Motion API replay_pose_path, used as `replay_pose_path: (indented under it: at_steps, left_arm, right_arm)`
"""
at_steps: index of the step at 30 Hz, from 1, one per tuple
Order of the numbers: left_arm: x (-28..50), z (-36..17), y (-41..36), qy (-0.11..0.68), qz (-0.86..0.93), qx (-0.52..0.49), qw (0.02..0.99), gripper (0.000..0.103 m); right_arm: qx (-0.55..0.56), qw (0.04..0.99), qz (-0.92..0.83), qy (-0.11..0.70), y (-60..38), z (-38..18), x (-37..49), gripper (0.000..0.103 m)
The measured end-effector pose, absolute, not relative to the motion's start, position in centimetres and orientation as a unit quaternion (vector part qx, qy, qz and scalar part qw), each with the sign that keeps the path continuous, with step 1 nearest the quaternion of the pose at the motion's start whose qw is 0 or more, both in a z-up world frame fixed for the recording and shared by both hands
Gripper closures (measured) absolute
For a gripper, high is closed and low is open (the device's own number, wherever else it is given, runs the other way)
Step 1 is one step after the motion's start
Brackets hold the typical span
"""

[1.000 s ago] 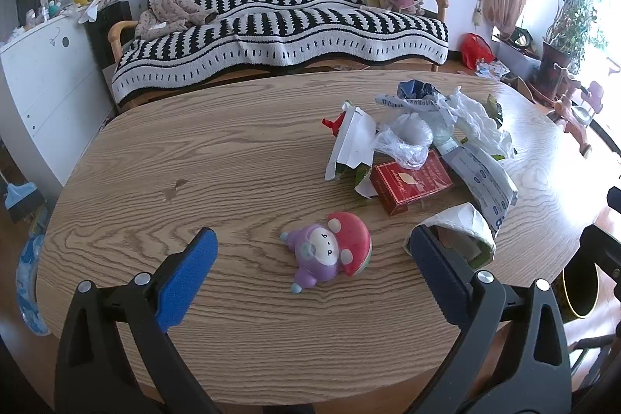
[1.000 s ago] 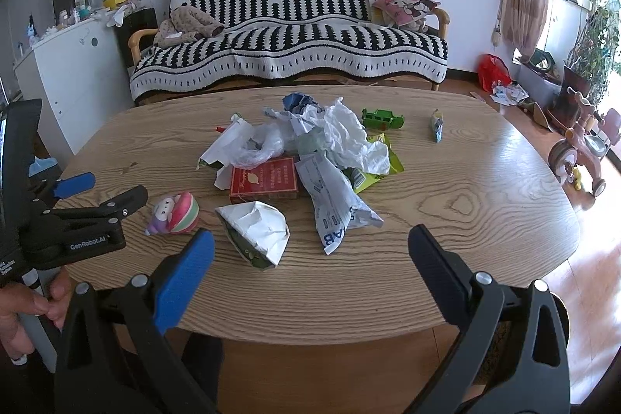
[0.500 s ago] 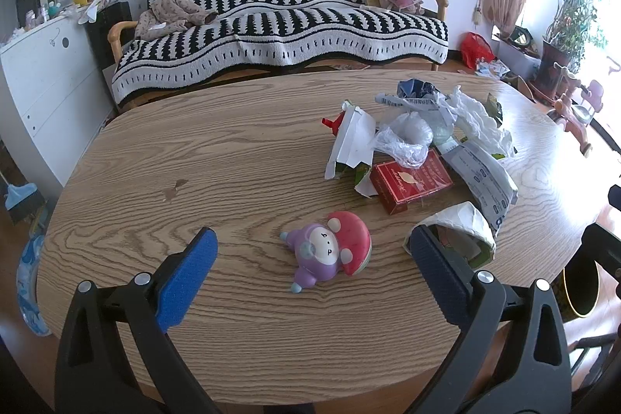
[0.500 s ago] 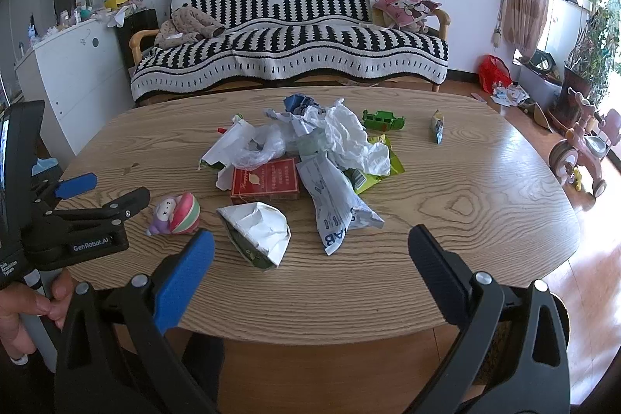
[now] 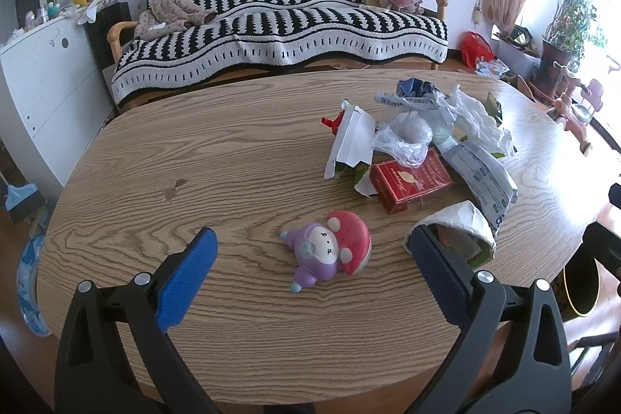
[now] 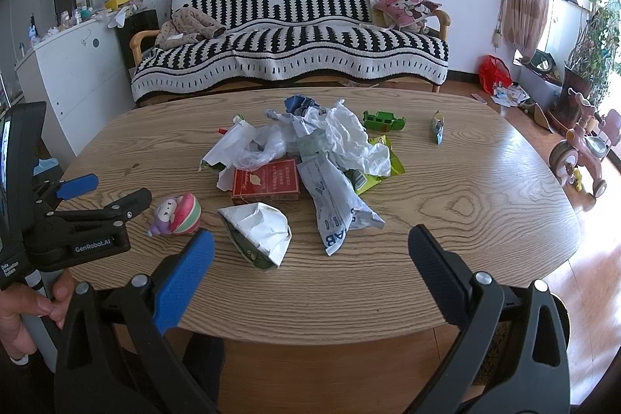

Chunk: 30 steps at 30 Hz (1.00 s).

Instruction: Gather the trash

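clearly both the left hand-held gripper [image 5: 310, 251] and right hand-held gripper [image 6: 310, 247] gape wide, empty; a hasty grab risks taking the toy [image 5: 330, 251], not the crumpled wrapper [image 6: 258, 233].

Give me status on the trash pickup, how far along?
Nothing looks done: the trash pile is on the table, with the crumpled wrapper nearest. Nothing in hand: left gripper and right gripper are both open and empty. All collection remains. The mushroom toy probably stays.
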<state>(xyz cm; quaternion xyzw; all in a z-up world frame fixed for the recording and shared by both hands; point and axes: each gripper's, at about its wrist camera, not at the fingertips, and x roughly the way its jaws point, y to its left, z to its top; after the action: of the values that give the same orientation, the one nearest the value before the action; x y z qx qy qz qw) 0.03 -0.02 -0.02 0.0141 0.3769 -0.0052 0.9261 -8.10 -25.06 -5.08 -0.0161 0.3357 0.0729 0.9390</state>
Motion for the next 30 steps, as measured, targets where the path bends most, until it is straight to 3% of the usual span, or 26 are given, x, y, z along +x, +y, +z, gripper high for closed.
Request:
replay_pose_path:
  at_steps: [22, 30]
  left_arm:
    - [-0.4, -0.8, -0.4, 0.379, -0.006, 0.017, 0.925, 0.006]
    - [1.1, -3.5, 0.9, 0.416, -0.009, 0.016, 0.909, 0.006]
  right_arm:
    - [-0.015, 0.939, 0.074, 0.335, -25.1, -5.1, -8.2, 0.006]
    - [0.011, 0.924, 0.100, 0.369, -24.6, -5.9, -6.5, 0.006]
